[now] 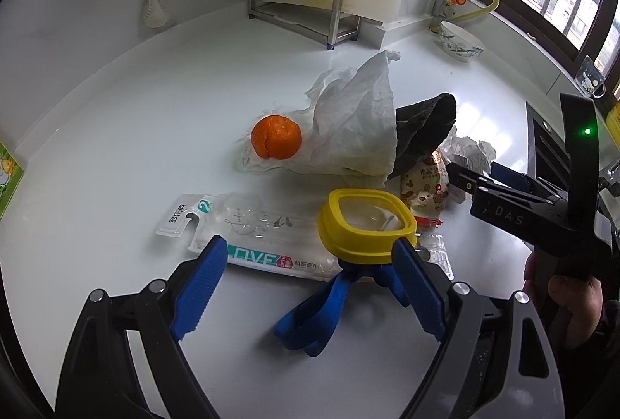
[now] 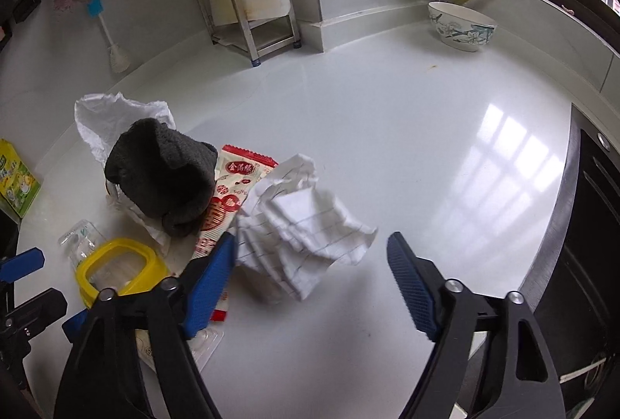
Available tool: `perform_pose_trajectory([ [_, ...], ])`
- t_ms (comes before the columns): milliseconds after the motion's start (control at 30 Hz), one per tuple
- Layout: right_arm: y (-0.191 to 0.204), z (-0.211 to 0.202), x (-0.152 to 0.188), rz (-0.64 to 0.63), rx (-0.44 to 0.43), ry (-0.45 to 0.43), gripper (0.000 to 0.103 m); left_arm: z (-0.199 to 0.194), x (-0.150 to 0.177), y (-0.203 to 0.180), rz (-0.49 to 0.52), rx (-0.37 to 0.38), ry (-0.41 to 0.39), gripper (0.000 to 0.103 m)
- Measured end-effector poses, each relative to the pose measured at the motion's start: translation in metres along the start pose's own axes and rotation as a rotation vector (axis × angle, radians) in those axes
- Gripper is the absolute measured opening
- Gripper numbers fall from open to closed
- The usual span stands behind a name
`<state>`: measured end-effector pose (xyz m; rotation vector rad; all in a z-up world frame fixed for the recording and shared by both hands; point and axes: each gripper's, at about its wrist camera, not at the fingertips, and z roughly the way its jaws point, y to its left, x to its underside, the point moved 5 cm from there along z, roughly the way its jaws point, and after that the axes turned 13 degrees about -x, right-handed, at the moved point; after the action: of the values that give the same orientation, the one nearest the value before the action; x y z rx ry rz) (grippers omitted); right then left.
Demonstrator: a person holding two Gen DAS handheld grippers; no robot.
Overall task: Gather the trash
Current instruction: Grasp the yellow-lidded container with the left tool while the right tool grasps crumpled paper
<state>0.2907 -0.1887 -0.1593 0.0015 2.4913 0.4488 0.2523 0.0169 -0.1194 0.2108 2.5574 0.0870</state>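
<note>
My right gripper [image 2: 312, 240] is open low over the white counter [image 2: 407, 132]. A crumpled sheet of lined paper [image 2: 306, 225] lies between its blue fingers [image 2: 211, 283], close to the left one and clear of the right one. A red-and-white snack wrapper [image 2: 232, 194] and a dark cloth [image 2: 162, 175] lie just left of it. My left gripper [image 1: 309, 244] is open over a clear plastic package [image 1: 248, 225]. A yellow-rimmed lid [image 1: 366, 225] on a blue strap [image 1: 317, 314] sits by its right finger, not gripped. An orange [image 1: 276, 142] rests on white tissue [image 1: 356, 124].
A patterned bowl [image 2: 461, 26] stands at the back right by a gas pipe. A steel rack [image 2: 244, 12] and a hanging brush [image 2: 112, 47] are at the back wall. A green box [image 2: 15, 182] sits far left. A dark hob [image 2: 593, 206] borders the counter on the right.
</note>
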Motion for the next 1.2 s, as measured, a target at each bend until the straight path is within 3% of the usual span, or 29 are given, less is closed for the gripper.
perform_pose_trajectory([
  [100,0.001,0.007,0.005,0.018,-0.035,0.034,0.035,0.000,0.000,0.000,-0.001,0.001,0.001,0.085],
  [333,-0.006,-0.006,0.005,0.068,-0.084,-0.030,0.027,0.006,-0.001,-0.004,-0.001,0.002,0.009,0.085],
  [600,-0.015,-0.024,0.013,0.106,-0.109,-0.067,0.025,0.006,-0.007,-0.017,0.008,0.015,-0.006,0.085],
  [867,-0.027,-0.028,0.026,0.150,-0.109,-0.051,0.026,0.004,-0.007,-0.024,0.019,0.022,-0.012,0.085],
  [900,-0.028,-0.029,0.028,0.158,-0.109,-0.049,0.032,0.003,-0.007,-0.024,0.019,0.021,-0.013,0.085],
  [933,-0.029,-0.029,0.029,0.170,-0.107,-0.047,0.045,0.003,-0.007,-0.025,0.020,0.021,-0.014,0.085],
  [967,-0.031,-0.031,0.030,0.184,-0.104,-0.057,0.050,0.003,-0.007,-0.025,0.021,0.020,-0.015,0.085],
  [1200,-0.040,-0.036,0.036,0.286,-0.109,-0.088,0.065,0.002,-0.007,-0.024,0.019,0.022,-0.019,0.085],
])
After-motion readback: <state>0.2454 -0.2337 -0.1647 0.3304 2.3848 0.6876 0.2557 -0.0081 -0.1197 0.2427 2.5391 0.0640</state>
